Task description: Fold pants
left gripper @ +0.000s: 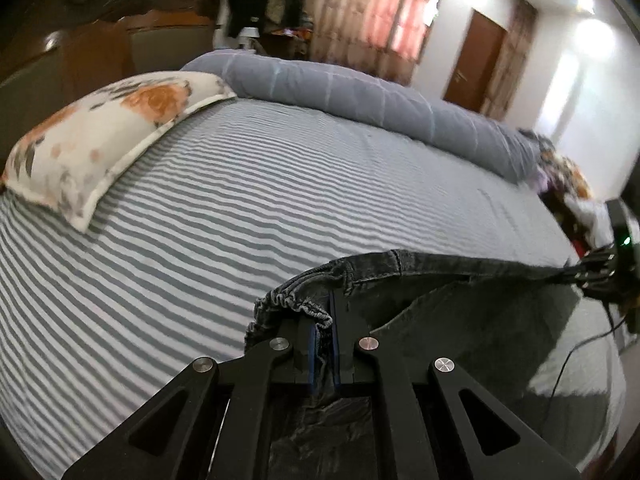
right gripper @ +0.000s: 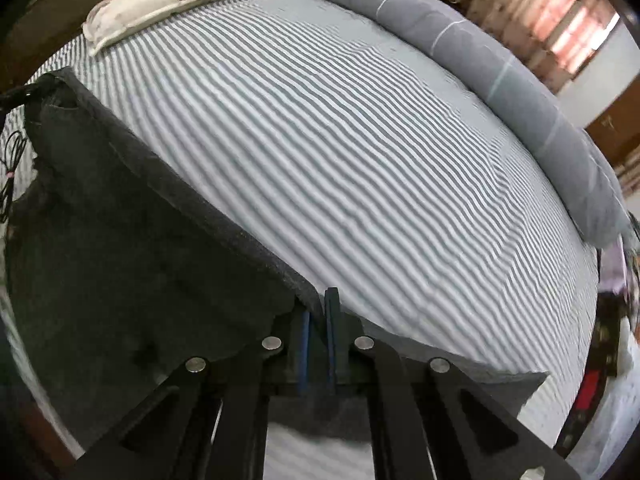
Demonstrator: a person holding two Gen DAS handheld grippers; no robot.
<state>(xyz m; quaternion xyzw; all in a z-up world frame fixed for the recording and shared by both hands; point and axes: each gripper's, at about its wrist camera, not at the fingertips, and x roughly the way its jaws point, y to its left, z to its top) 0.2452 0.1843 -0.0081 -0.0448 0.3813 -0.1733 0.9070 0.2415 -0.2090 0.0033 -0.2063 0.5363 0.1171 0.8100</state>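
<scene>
Two grippers (clamped) on pants

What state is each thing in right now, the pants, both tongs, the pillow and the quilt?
Pants: dark denim, waistband stretched taut between the two tongs, rest hanging below, not yet folded.
Left tongs: shut on the gathered elastic waistband.
Right tongs: shut on the pants' edge.
Floral pillow: lying flat at the head of the bed.
Grey quilt: rolled up along the far side.
Striped sheet: spread over the bed, mildly rippled.

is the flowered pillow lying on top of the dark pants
No, the flowered pillow lies apart on the striped sheet, far from the dark pants.
</scene>
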